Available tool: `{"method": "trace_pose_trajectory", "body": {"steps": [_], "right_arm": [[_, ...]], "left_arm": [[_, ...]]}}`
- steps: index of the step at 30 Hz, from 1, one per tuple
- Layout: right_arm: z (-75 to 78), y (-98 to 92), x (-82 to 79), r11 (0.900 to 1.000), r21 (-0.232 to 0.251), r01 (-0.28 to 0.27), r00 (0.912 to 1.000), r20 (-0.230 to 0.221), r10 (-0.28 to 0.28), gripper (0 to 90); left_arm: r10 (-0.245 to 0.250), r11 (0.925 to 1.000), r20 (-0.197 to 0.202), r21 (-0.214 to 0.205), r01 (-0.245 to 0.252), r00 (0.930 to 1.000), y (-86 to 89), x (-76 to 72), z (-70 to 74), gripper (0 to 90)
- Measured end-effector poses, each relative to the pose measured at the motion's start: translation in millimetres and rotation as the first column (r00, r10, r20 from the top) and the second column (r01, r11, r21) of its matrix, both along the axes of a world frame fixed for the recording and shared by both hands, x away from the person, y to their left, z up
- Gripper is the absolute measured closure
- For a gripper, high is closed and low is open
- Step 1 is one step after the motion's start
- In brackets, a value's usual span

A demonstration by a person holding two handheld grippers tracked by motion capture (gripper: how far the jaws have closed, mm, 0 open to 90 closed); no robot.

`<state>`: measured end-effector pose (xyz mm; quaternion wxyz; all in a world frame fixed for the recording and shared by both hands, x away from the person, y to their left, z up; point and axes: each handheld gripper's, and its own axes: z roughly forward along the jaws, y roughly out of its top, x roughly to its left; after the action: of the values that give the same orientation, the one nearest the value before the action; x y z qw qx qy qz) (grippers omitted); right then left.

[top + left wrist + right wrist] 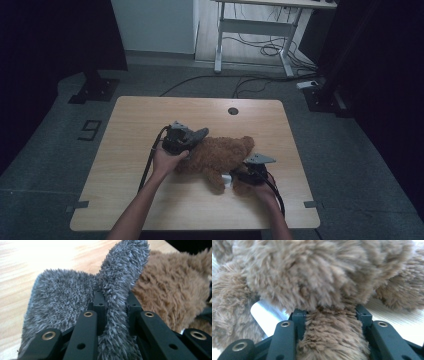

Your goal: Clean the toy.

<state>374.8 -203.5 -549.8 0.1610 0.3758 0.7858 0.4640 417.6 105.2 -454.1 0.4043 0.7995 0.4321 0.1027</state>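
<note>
On the wooden table (130, 150), slightly toward the person's side of its middle, lies a brown plush toy (220, 152), stretched roughly across the tabletop between the two hand-held grippers. The left gripper (192, 137) sits at the toy's left end, held in the left hand (167, 160), with a piece of grey plush fabric (200, 134) projecting from its tip over the toy's edge. In the left gripper view, the two black jaws stand nearly closed, pinching a narrow fold of the grey plush fabric (117, 290) between them; the fold rises upright past the jaw tips, while a broader lobe of the same fabric spreads to the left over the table (30, 262). The brown plush toy (172, 290) lies just beside and behind this fold, to its right. The right gripper (240, 176) is at the toy's lower right, close to the near edge of the table, held by the right hand (265, 192). In the right gripper view, its jaws are partly closed on a thick limb of the brown plush toy (332, 335), both inner faces pressing into the pile; the toy's bulk swells directly beyond the jaw tips. A white label (267, 315) shows beneath the plush to the left of the jaws.
</note>
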Motion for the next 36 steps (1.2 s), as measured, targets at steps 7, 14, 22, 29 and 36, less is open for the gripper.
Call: {"method": "trace_pose_trajectory", "body": {"steps": [7, 14, 22, 29, 36], "right_arm": [[0.4, -3.2, -4.0, 0.9997, 0.008, 0.024, 0.9987, -0.046, -0.023, 40.9], [15.2, -35.2, -14.9, 0.9907, 0.121, 0.062, 0.9958, -0.074, -0.054, 26.8], [62.0, -37.3, -17.8, 0.9640, 0.253, 0.083, 0.9955, 0.023, -0.092, 23.3], [59.4, -15.9, -0.9, 0.9728, 0.227, 0.048, 0.9983, -0.044, -0.039, 21.3], [39.1, -6.0, -5.9, 0.9715, 0.236, -0.022, 0.9938, -0.101, 0.047, 39.1]], "left_arm": [[-0.003, 0.9995, 0.065, -0.030, 0.005, 0.9979, 9.2, -26.0, -17.3, 77.0], [-0.019, 0.9996, 0.110, -0.018, 0.021, 0.9938, 4.3, -45.4, -23.9, 77.5], [-0.034, 0.9975, 0.123, -0.057, 0.041, 0.9918, 7.4, -64.9, -29.9, 77.8], [-0.044, 0.9951, 0.125, -0.082, 0.055, 0.9911, 9.9, -74.2, -33.2, 77.7], [-0.055, 0.9892, 0.091, -0.130, 0.067, 0.9943, 13.2, -77.2, -30.3, 77.4]]}}
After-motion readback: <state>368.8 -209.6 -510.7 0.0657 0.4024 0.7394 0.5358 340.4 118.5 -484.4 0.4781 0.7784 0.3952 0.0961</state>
